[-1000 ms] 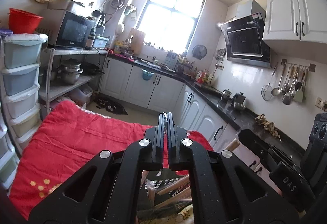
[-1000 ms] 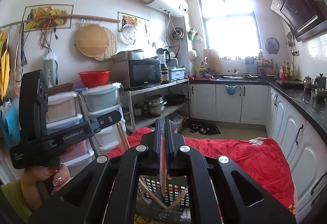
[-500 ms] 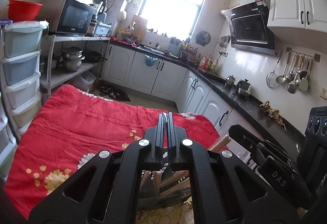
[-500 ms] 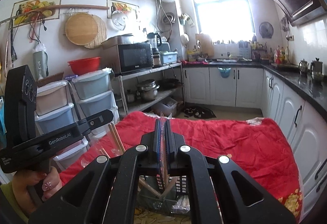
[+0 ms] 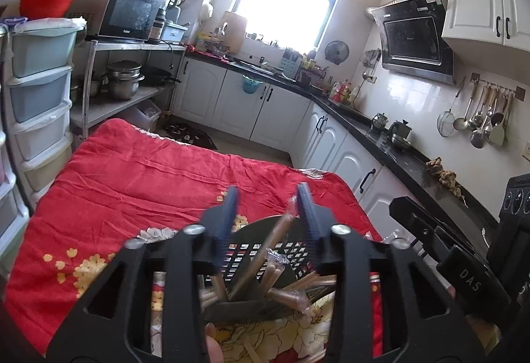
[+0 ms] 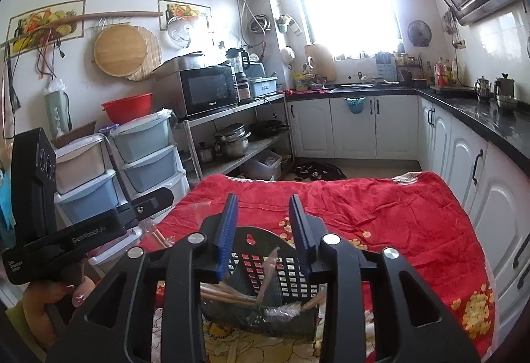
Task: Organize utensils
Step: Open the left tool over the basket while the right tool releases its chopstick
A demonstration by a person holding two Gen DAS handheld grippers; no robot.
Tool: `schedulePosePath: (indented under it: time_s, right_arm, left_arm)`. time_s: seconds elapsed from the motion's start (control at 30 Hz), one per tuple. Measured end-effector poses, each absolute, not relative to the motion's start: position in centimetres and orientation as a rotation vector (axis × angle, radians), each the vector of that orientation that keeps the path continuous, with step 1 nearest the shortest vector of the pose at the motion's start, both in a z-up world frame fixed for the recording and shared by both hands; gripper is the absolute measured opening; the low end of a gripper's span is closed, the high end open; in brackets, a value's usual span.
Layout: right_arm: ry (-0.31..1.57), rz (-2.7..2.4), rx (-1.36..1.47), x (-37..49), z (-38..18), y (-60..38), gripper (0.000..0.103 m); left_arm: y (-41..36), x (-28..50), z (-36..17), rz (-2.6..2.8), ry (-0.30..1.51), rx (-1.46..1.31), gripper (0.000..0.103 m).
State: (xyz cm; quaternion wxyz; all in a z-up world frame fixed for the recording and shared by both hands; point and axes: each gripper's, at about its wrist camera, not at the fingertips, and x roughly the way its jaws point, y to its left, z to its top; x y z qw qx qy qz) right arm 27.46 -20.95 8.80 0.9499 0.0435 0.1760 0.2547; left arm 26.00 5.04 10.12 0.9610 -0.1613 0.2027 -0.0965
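A: Left wrist view: the left tongs [image 5: 266, 197] stand partly apart, having just been opening. A wrapped chopstick [image 5: 276, 232] leans up out of the black basket [image 5: 265, 255] and lies against the inner face of the right-hand jaw, but the pads do not pinch it. I read that as just let go.

B: The right wrist view agrees. The right tongs [image 6: 263, 209] have just been opening too, and the gap between the jaws is bare. Below them the same basket [image 6: 275, 267] sits on the red floral cloth [image 6: 381, 214] over the bench, close to the near edge, with a bundle of chopsticks [image 6: 228, 293] and clear wrapping crossed loosely inside.

A: So the step in hand looks like dropping utensils into the basket.

B: Probably. More sticks lie on the cloth by the near edge, under the left tool [image 5: 245, 351], and a few off the left edge [image 6: 159, 237]. The next move likely calls for lifting clear of the leaning chopstick without flicking it out, then reaching for one of those loose ones.

A: Thin and wrapped in film, so a centred pinch along the shaft would suit.
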Motion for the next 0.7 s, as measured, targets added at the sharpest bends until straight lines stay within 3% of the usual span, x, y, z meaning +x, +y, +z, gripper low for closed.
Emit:
schedulePosePath:
  time_s: [0.57,0.7]
  right_arm:
    - [0.379,0.516,0.091,24.8,8.9,-22.6,0.056]
    - [0.388,0.525,0.087,24.1,8.7,-22.7,0.059]
  left_arm:
    - [5.6,23.0,10.8,-0.191,0.386,-0.341,0.092]
    - [5.3,22.1,11.0,-0.207,0.392,-0.33,0.092]
